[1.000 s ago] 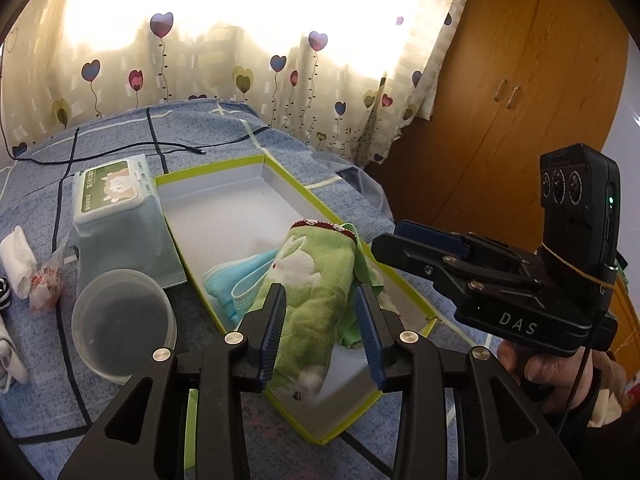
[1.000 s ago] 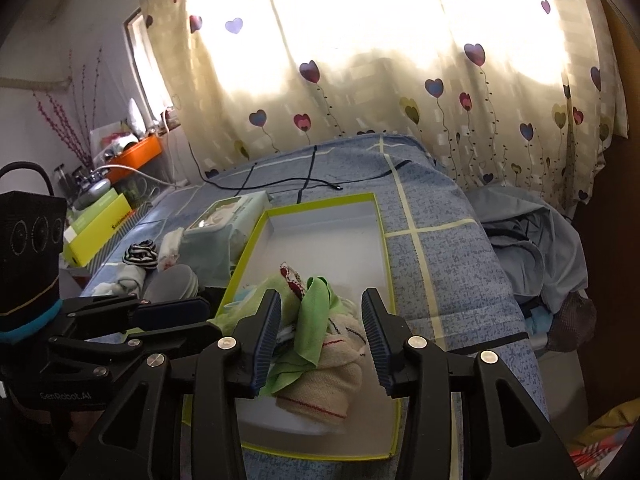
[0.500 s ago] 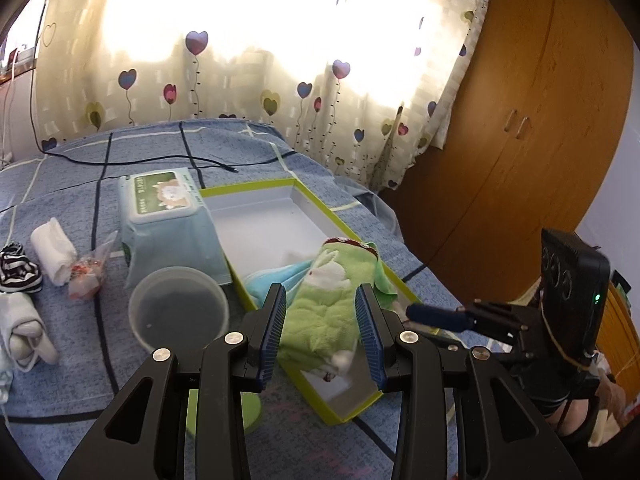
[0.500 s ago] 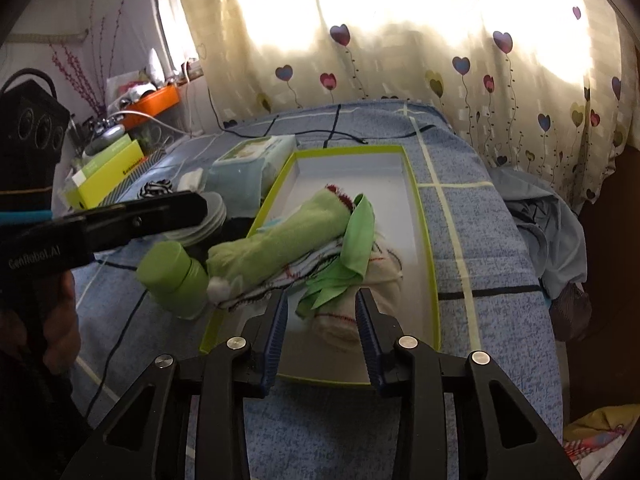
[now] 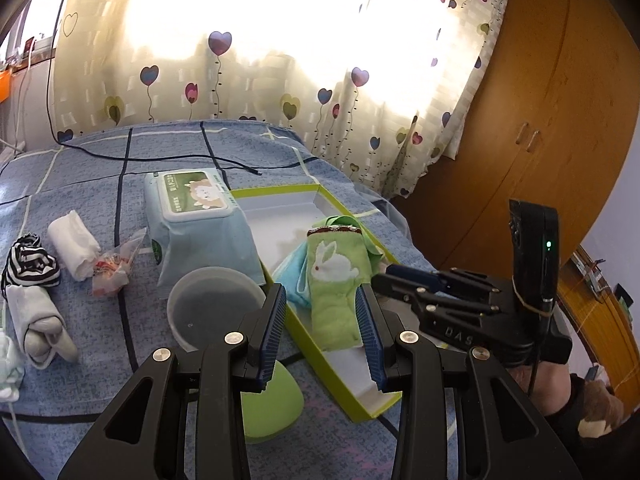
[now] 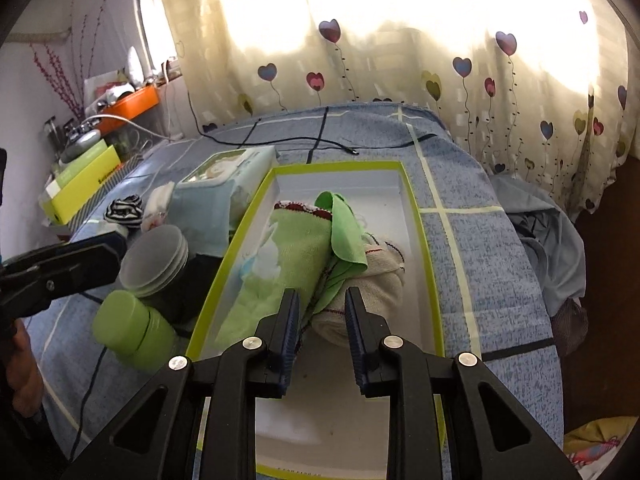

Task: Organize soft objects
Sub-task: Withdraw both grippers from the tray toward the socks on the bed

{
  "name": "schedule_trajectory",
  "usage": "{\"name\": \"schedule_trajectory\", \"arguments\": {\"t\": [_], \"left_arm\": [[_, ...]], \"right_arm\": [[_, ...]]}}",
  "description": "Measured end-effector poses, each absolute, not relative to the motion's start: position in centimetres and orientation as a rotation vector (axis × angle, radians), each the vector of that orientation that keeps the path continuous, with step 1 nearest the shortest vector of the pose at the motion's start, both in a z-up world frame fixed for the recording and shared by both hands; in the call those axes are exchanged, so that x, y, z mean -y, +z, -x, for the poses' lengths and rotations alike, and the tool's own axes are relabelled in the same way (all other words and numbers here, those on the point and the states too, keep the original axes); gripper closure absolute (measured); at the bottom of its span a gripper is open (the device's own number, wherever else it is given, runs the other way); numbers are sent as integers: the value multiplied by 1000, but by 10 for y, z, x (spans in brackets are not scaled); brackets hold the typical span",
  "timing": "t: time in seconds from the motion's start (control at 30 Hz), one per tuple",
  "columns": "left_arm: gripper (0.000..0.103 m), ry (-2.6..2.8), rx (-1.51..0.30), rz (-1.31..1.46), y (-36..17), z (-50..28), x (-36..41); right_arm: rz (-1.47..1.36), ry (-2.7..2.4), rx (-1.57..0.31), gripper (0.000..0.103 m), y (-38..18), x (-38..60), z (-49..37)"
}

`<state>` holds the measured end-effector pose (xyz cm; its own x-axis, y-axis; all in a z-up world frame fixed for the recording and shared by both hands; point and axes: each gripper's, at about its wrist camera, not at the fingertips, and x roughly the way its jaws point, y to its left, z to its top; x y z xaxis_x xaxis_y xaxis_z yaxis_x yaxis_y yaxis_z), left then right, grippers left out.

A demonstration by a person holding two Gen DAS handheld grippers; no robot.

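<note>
On the blue bedspread (image 6: 472,248) my green-rimmed box (image 6: 425,248) keeps its far half bare, the green rabbit towel (image 5: 338,280) lies along its left wall, my left gripper (image 5: 322,332) hovers open, and my right gripper (image 6: 320,320) is closing, empty, just short of the cream cloth (image 6: 372,284).

Blue cloth (image 5: 294,276) mostly hidden beneath the green rabbit towel (image 5: 338,292); box's (image 6: 434,308) near end behind fingers.
</note>
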<state>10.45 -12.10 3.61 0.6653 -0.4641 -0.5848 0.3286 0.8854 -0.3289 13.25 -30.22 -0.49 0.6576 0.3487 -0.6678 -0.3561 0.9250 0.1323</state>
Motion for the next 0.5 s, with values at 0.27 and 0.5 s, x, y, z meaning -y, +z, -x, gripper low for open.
{"name": "schedule_trajectory", "arguments": {"t": [0.27, 0.5], "left_arm": [[65, -431, -709, 189, 38, -99, 117], [65, -395, -699, 185, 41, -85, 108]], "right_arm": [[16, 381, -717, 53, 11, 299, -113], [28, 380, -700, 42, 22, 289, -97]]}}
